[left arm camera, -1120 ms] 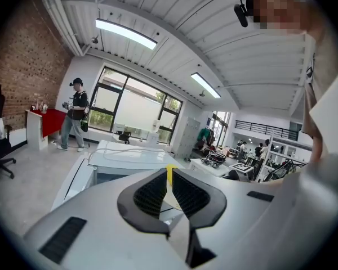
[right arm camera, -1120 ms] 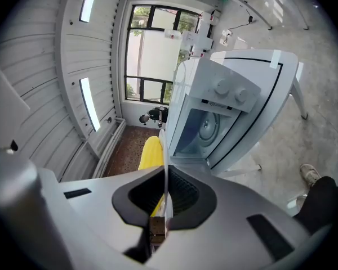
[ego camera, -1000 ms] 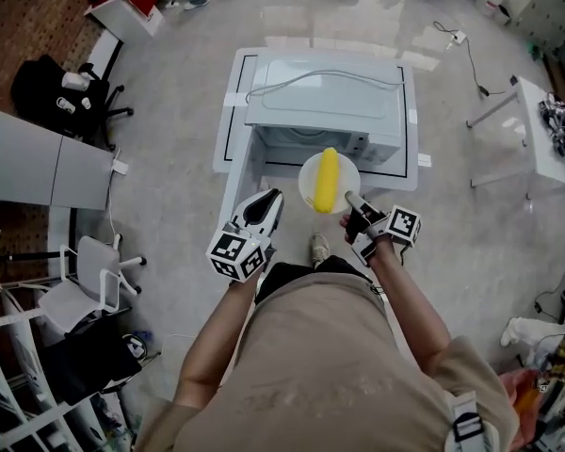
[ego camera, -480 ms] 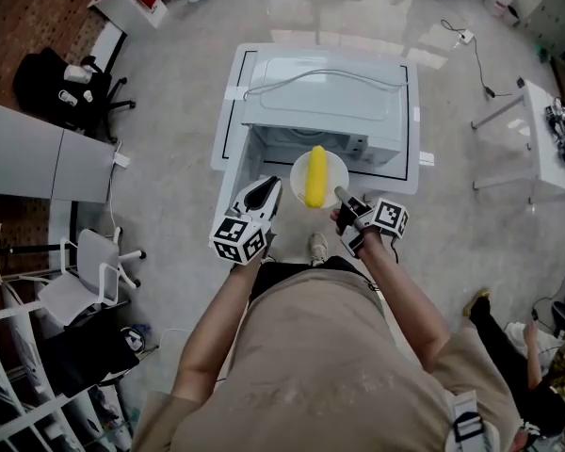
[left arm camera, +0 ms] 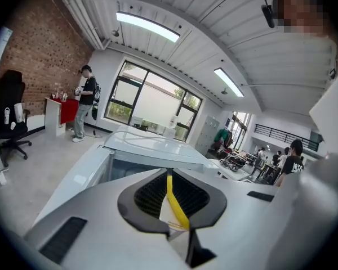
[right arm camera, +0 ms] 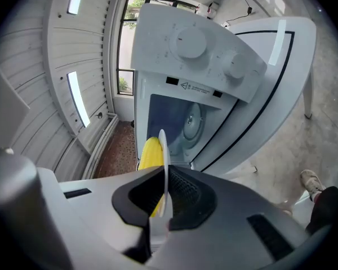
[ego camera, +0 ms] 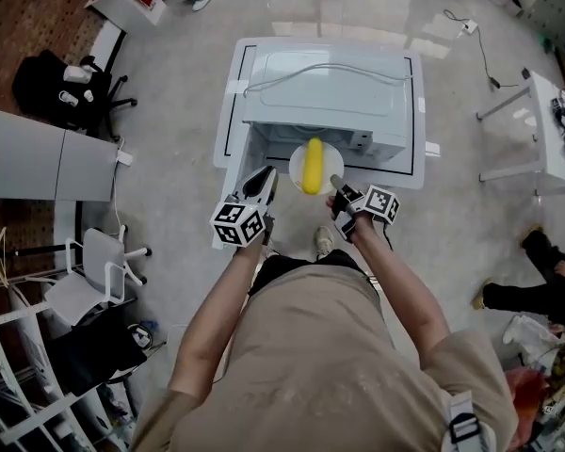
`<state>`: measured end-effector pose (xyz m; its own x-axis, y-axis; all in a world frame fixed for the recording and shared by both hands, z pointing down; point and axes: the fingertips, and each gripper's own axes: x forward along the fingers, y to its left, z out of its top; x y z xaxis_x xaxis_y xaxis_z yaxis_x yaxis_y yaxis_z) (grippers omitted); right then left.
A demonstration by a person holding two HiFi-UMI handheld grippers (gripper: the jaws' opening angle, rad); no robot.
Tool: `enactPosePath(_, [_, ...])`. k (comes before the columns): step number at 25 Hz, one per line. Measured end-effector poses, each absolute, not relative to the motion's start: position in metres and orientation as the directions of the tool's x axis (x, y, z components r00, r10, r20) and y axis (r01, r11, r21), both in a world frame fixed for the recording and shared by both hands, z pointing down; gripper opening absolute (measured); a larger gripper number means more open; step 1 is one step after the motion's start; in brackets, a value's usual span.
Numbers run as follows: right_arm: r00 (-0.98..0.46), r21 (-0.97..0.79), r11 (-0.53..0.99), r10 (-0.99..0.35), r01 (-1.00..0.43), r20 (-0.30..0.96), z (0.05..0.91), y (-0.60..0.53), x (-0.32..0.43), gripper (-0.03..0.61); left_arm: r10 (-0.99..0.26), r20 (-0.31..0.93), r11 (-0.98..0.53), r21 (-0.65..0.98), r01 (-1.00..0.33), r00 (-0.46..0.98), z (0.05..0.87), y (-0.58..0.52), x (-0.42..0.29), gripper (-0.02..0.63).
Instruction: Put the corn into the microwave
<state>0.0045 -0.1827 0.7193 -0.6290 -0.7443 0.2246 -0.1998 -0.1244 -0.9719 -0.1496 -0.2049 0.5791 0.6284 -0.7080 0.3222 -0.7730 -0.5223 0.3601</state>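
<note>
A yellow corn cob (ego camera: pixel 312 166) lies on a small white plate (ego camera: pixel 296 164). My right gripper (ego camera: pixel 335 185) is shut on the plate's near right rim and holds it just in front of the white microwave (ego camera: pixel 330 92). In the right gripper view the plate (right arm camera: pixel 163 151) shows edge-on between the jaws, with the corn (right arm camera: pixel 150 151) to its left and the microwave's open cavity (right arm camera: pixel 177 122) right behind. My left gripper (ego camera: pixel 264 179) is beside the plate's left edge, apart from it and shut, with only a thin yellow strip (left arm camera: pixel 177 207) showing between its pads. Ahead of it is the microwave (left arm camera: pixel 146 148).
The microwave stands on a white table (ego camera: pixel 416 163) with black outline tape, and a cable (ego camera: pixel 311 72) lies across its top. A grey desk (ego camera: pixel 47 163) and chairs (ego camera: pixel 89 271) are at the left. Another table (ego camera: pixel 546 130) and a seated person (ego camera: pixel 546 281) are at the right.
Both grippers have moved forward towards the microwave. The plate with the corn now sits against the microwave's front opening. The right grip on the plate is unchanged.
</note>
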Motion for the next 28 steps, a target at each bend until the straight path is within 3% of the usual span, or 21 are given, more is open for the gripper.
enactPosePath(10, [-0.586, -0.961, -0.152, -0.767, -0.23, 0.262, 0.766, -0.226, -0.006, 0.017, -0.716, 0.345, -0.501, 0.351, -0.791, 0.607, 0.596, -0.228, -0.156, 0.032])
enactPosePath(17, [-0.528, -0.976, -0.15, -0.822, -0.16, 0.213, 0.782, -0.263, -0.009, 0.017, -0.697, 0.379, -0.495, 0.359, -0.791, 0.608, 0.607, -0.239, -0.153, 0.032])
enactPosePath(28, [-0.442, -0.969, -0.184, -0.865, -0.163, 0.238, 0.803, -0.312, -0.01, 0.017, -0.654, 0.406, -0.531, 0.354, -0.77, 0.638, 0.612, -0.232, -0.136, 0.032])
